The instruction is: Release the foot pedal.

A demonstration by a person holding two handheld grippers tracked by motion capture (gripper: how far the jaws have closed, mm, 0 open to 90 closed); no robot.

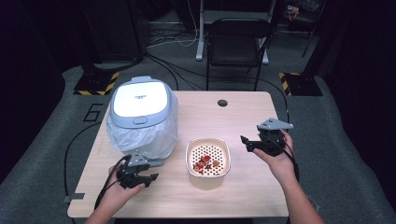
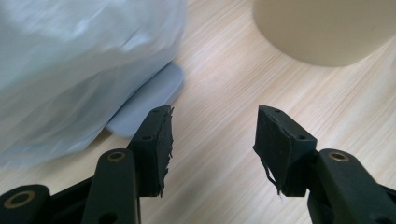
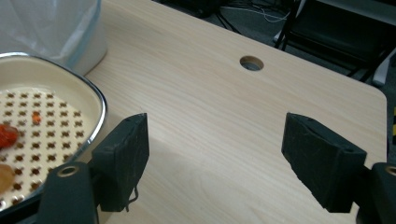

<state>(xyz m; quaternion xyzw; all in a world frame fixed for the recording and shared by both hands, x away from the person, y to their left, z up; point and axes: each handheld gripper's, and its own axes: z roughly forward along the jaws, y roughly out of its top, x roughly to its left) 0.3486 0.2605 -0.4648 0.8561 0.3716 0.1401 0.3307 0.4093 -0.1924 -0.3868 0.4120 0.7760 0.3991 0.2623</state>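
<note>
The cream strainer bowl (image 1: 208, 161) with red and orange scraps (image 1: 206, 163) on its perforated insert sits near the middle of the wooden table (image 1: 243, 116), just right of the lidded bin (image 1: 141, 116) lined with a plastic bag (image 2: 70, 70); the right gripper (image 1: 246, 142) hovers beside the bowl's rim, jaws wide and empty, and the left gripper (image 1: 150, 179) rests low by the bin's foot, jaws moderately apart, empty too. To grasp well, I judge the right jaws should straddle the metal-edged rim squarely (the wall looks smooth, so a shallow bite could slip); the table has a cable hole (image 3: 251, 62), and beyond stand a folding chair (image 1: 238, 44) and floor cables in a dim room.
</note>
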